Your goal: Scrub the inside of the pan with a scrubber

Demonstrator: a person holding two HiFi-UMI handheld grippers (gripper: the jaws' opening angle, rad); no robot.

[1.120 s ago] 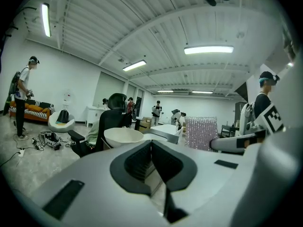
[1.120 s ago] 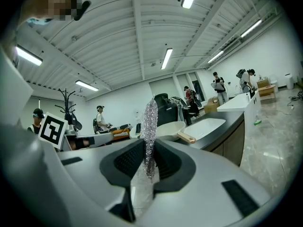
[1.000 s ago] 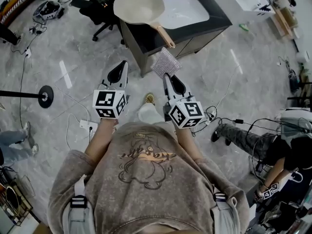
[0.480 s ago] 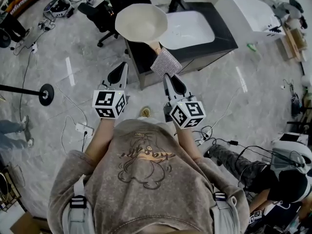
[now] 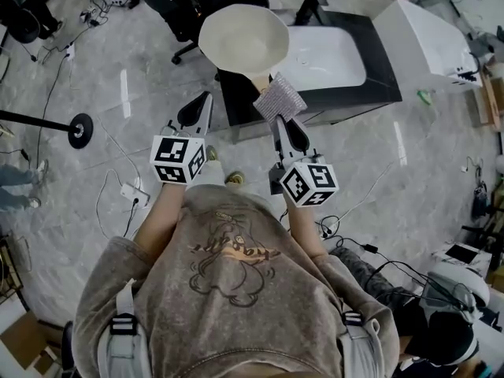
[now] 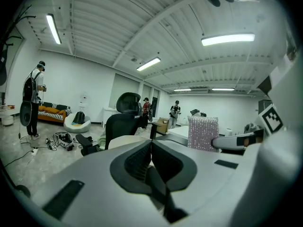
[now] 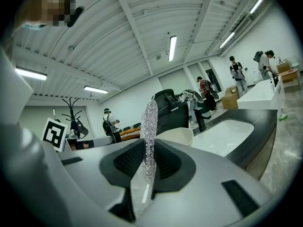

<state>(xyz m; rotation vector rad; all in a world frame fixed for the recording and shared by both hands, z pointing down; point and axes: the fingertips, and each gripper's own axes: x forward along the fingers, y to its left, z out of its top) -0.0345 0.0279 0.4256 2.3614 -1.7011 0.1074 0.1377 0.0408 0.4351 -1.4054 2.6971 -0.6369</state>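
Evidently the right gripper (image 5: 285, 126) is set up as the working tool. Its 2 jaws pinch the lower edge of the silvery scrubber (image 5: 279, 98), which stands edge-on between them in the right gripper view, leaving most of the pad free to rub with. The left gripper (image 5: 195, 113) has its jaws pressed together with nothing between them. It hovers off the counter's left edge, probably kept free to steady the handle.

The cream pan (image 5: 244, 36) sits at the near left corner of the dark counter (image 5: 381, 63), just left of the white sink basin (image 5: 327, 57). Its bowl faces up and its wooden handle (image 5: 262, 80) juts over the near edge toward the person, which offers both the handle and the inside. In the head view the scrubber's top lies just beside the handle's end, short of the bowl; whether they touch I cannot tell. The right fingers stay on the person's side of the near edge, so I judge that scrubbing has not yet begun.
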